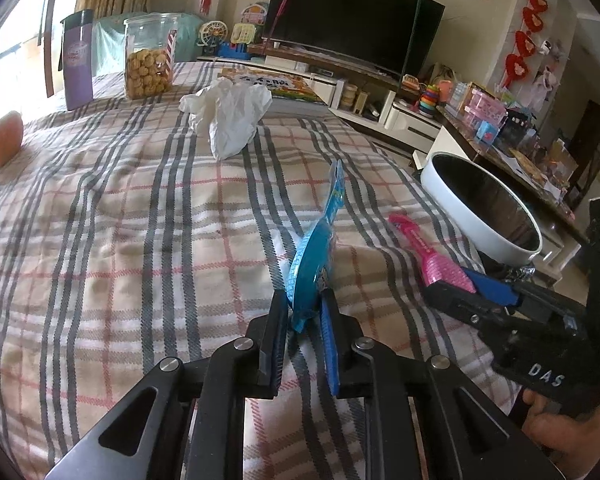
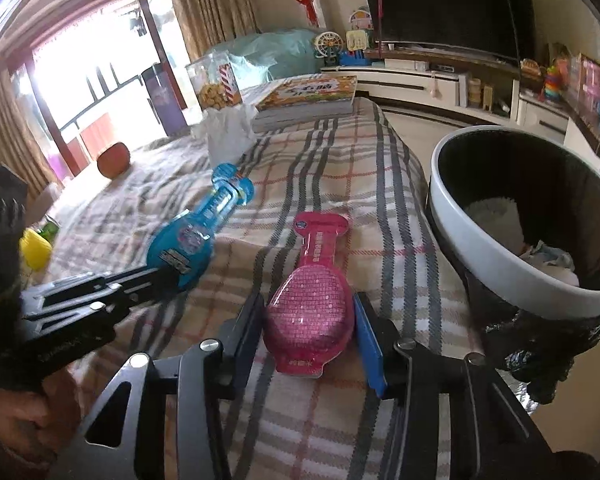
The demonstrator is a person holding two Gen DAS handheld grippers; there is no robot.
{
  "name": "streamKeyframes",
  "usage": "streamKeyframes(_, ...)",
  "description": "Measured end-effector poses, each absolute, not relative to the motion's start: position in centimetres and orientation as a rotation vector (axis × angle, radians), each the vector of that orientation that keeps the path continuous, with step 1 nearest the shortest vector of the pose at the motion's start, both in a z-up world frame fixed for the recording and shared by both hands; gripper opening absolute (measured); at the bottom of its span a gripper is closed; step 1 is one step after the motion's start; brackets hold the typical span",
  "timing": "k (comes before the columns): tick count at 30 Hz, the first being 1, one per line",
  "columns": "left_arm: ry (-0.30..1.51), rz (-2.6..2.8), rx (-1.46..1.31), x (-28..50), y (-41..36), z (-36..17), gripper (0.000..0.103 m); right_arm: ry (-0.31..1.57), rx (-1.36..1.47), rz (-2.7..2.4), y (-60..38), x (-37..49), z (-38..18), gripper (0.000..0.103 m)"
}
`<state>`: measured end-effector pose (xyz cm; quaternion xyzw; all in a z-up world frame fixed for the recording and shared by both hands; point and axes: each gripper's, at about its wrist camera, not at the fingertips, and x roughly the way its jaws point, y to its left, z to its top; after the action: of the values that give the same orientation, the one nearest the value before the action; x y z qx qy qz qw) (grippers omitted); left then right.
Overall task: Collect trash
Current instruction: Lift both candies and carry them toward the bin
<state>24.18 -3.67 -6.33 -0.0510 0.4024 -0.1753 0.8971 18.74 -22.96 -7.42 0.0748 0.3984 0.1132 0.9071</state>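
My left gripper (image 1: 306, 306) is shut on the lower end of a blue blister package (image 1: 318, 256), which stands edge-on above the plaid cloth. In the right wrist view the same left gripper (image 2: 172, 270) grips that blue package (image 2: 188, 240) from the left. A pink blister package (image 2: 312, 312) lies flat on the cloth between the fingers of my right gripper (image 2: 310, 320), and both pads touch its sides. From the left wrist view the pink package (image 1: 428, 256) shows in front of the right gripper (image 1: 456, 290). A crumpled white wrapper (image 1: 230, 116) lies farther back.
A white-rimmed bin (image 2: 472, 256) with a black liner stands off the right edge of the covered surface, with white paper inside. At the back are a cookie jar (image 1: 148, 60), a purple box (image 1: 76, 64), stacked books (image 2: 312, 96) and an orange round thing (image 1: 2, 138).
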Motion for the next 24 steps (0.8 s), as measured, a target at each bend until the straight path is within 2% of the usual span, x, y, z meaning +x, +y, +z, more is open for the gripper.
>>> streamKeyframes(24,0.767,-0.444,-0.066,23.2,-6.0,-2.6,0.013,0.701,0.312,0.239,-27.7,16.5,-2.5,0.045)
